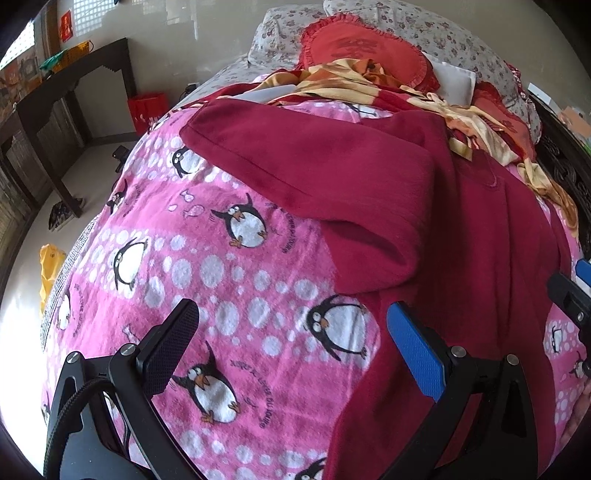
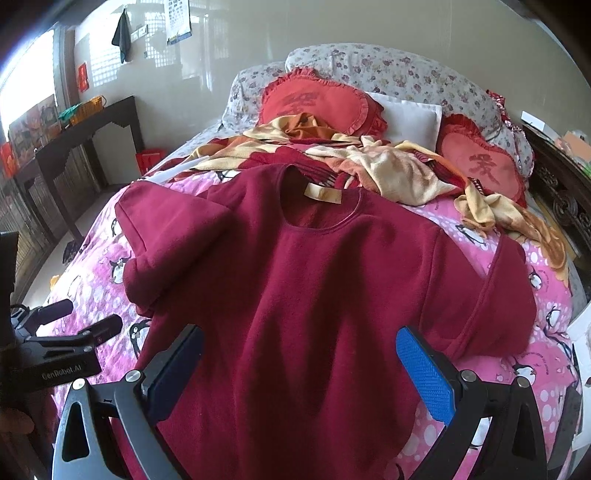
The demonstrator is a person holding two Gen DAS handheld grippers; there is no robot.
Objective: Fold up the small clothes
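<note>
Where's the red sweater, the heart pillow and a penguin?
red sweater [image 2: 314, 280], right wrist view, chest.
heart pillow [image 2: 317, 107], right wrist view, its middle.
penguin [image 1: 245, 225], left wrist view, white belly.

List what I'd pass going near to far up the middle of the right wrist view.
Right gripper, open → dark red sweater spread flat → its tan neck label → crumpled yellow-orange blanket → red heart cushion → floral pillows → wall.

Bed [image 2: 554, 306] under pink penguin blanket [image 1: 207, 280] — maroon sweater [image 2: 314, 295] spread flat ahead of the fingers, yellow-red cloth [image 2: 388, 162] and pillows [image 2: 406, 74] beyond.
</note>
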